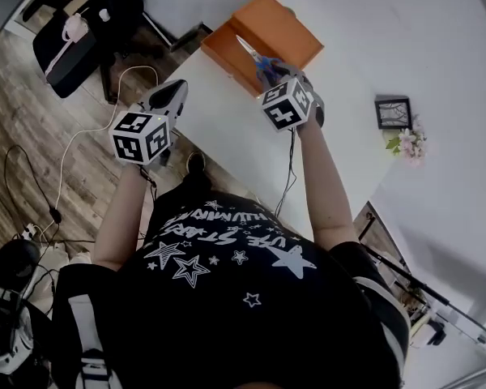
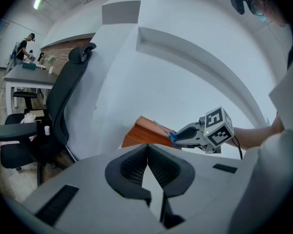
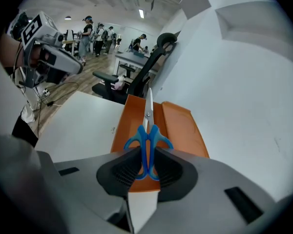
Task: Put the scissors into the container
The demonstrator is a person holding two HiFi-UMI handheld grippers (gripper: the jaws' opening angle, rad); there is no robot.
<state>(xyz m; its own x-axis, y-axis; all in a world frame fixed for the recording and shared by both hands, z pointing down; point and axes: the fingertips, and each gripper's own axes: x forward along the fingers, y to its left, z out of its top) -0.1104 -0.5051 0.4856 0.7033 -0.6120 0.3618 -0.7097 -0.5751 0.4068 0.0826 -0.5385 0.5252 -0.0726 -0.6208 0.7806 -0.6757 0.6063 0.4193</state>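
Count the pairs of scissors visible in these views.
1. The blue-handled scissors are clamped by their handles in the right tool, blades pointing out over the orange container. No others show, though the container's inside is only partly visible.

Office chair [image 2: 68, 101], picture frame [image 1: 393, 112], pink flowers [image 1: 408, 142]

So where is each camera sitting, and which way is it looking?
Head view: on the person's head, looking steeply down at the white table and orange container; shows the star shirt, left tool and right tool.
Left gripper view: rides the left tool, looking along its shut, empty jaws toward the container; shows the right forearm.
Right gripper view: rides the right tool, looking along jaws clamped on the blue scissors above the container; shows the left tool.
Shared: all three see the container and scissors.
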